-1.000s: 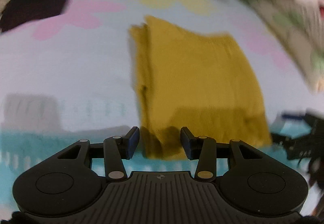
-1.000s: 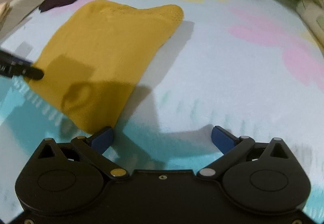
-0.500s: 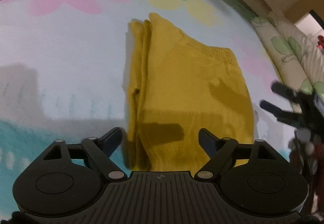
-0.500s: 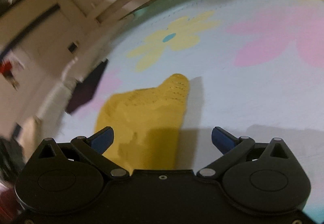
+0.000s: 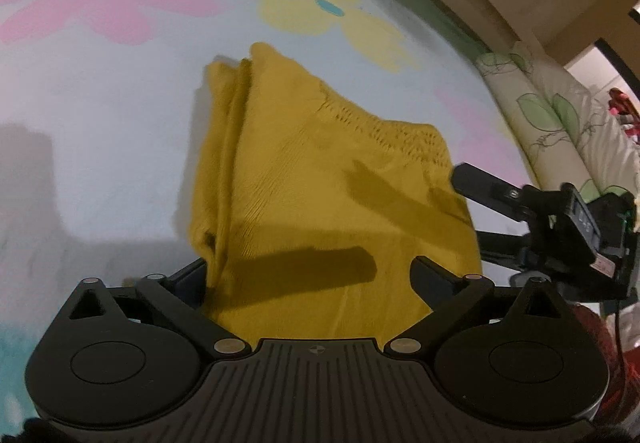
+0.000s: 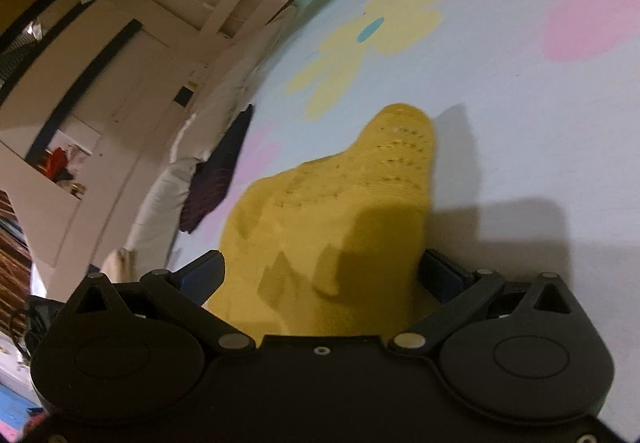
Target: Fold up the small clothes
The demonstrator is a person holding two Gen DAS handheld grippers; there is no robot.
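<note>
One folded mustard-yellow knit garment [image 5: 320,195] lies mid-sheet on the flower-printed bedsheet [image 5: 100,115]. Left gripper [image 5: 310,275] and right gripper [image 6: 320,275] hover low, each spread wide astride its near edge, gripping nothing.

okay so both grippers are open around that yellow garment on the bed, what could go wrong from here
1. The yellow garment lies in stacked layers at its left edge; the left gripper, jaws open, may pinch only some, so the fold could slip apart.
2. The right gripper straddles a bunched, wrinkled end; closing there might lock in creases.
3. The two grippers are close together and could collide.
</note>
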